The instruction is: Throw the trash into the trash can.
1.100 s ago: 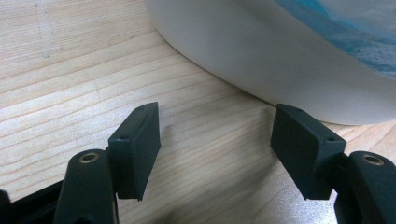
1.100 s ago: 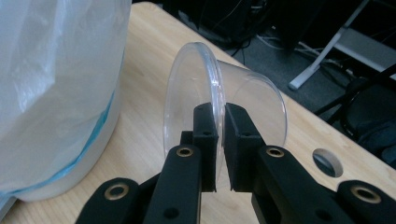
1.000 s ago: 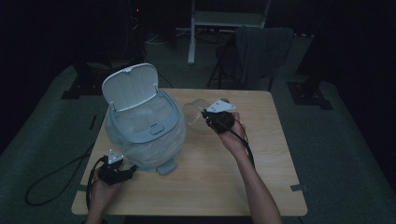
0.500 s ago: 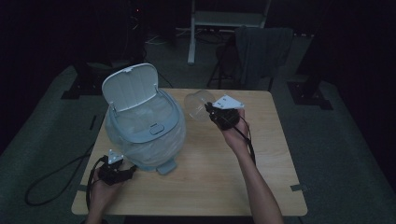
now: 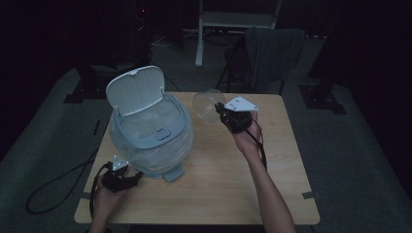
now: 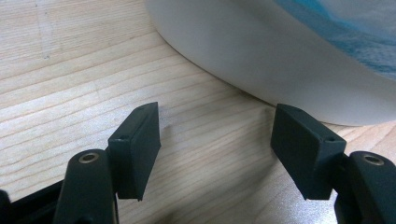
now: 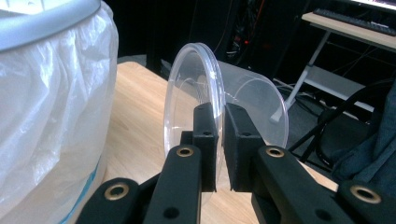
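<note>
Your right gripper holds a clear plastic bowl off the wooden table, just right of the lidded bin, its black jaws closed nearly together on the bowl's wall. In the right gripper view the bowl stands on edge, its round rim turned toward the bin: a see-through, colourless container with a doubled lip at the mouth and a flatter, smaller base behind, thin enough that the dark room and a chair show through it. One jaw lies inside the wall and one outside, pinching the plastic near its lower edge. The bin beside it is pale blue-grey, lined with a crinkled translucent bag that drapes over its sides, and its white flip lid stands raised at the back. Your left gripper rests low on the table at the bin's near left foot; in the left gripper view its jaws stand wide apart with nothing between them, bare wood grain beneath and the bin's white curved base just ahead, not touched. A cable trails from that gripper off the table's left edge to the floor.
</note>
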`<state>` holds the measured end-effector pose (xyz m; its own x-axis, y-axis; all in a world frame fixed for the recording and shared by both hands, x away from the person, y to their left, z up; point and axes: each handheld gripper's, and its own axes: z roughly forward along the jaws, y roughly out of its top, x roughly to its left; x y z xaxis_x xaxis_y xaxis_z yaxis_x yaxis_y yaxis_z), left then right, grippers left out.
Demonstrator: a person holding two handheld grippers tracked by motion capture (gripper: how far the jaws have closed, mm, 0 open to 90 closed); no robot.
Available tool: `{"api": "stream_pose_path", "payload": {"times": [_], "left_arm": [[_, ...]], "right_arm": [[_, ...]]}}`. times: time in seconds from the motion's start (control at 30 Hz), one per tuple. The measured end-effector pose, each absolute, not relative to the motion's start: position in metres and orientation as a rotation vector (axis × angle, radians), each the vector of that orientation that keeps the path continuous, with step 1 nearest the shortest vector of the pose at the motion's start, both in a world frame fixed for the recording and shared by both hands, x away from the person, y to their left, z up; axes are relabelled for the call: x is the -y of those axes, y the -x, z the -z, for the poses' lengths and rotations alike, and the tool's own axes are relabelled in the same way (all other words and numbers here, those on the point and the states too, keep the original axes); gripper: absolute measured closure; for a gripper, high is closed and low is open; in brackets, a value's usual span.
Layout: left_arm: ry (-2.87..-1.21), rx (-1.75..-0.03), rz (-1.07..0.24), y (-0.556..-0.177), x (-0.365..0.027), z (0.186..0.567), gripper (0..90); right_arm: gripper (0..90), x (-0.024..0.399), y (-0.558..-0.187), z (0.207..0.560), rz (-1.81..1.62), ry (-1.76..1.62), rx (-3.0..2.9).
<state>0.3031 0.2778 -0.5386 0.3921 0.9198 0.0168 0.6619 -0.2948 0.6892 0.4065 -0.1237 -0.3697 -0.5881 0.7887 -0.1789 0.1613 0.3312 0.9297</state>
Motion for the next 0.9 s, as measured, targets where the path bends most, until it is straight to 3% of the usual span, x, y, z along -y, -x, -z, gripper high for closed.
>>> {"api": "stream_pose_path", "payload": {"times": [0.9], "left_arm": [[-2.057,-1.349,-0.559,-0.303,-0.278,0.538,33.7]], "right_arm": [[83.6,0.123,-0.397,0.337,-1.392,-0.804,-1.868]]}}
